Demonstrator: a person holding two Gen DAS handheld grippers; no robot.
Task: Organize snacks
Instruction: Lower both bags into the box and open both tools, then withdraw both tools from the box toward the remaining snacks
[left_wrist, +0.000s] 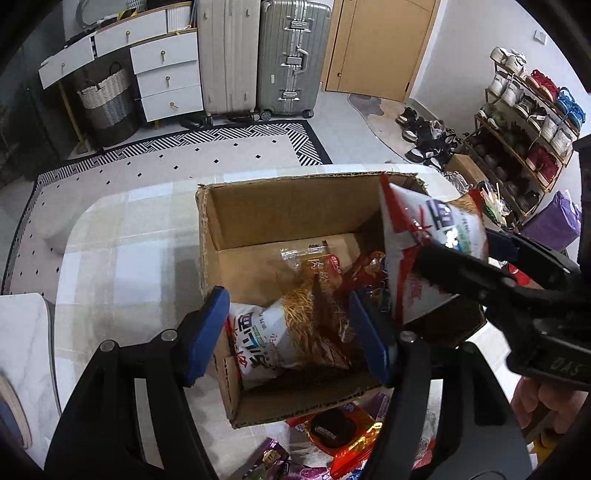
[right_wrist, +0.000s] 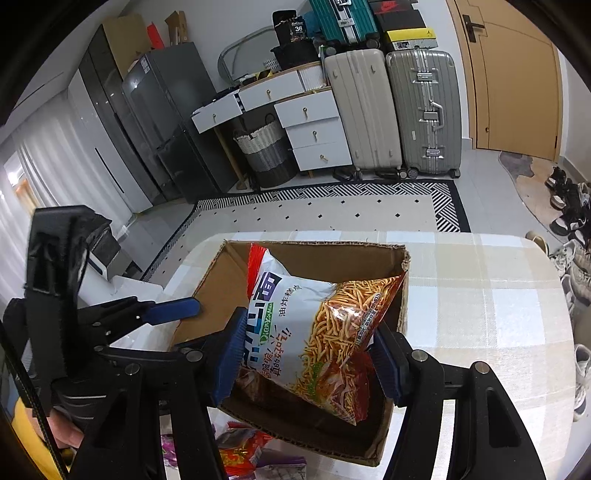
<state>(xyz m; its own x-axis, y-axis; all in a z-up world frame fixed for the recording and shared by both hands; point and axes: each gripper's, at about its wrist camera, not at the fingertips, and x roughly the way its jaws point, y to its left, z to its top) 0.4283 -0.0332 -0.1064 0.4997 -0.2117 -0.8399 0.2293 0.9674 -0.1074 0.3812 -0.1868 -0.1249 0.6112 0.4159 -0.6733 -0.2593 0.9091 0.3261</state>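
An open cardboard box (left_wrist: 258, 218) stands on the checked tablecloth; it also shows in the right wrist view (right_wrist: 332, 258). Inside lie a white-and-orange noodle snack bag (left_wrist: 280, 336) and other packets. My left gripper (left_wrist: 291, 332) is open over the box's near edge, its blue pads either side of that bag without pressing it. My right gripper (right_wrist: 308, 354) is shut on a second noodle snack bag (right_wrist: 317, 332) and holds it over the box; that bag (left_wrist: 432, 236) shows at the box's right side in the left wrist view.
Several loose snack packets (left_wrist: 343, 432) lie on the table in front of the box. A white marble-look surface (left_wrist: 22, 354) is at the left. Suitcases, drawers, a shoe rack and a patterned rug lie beyond the table.
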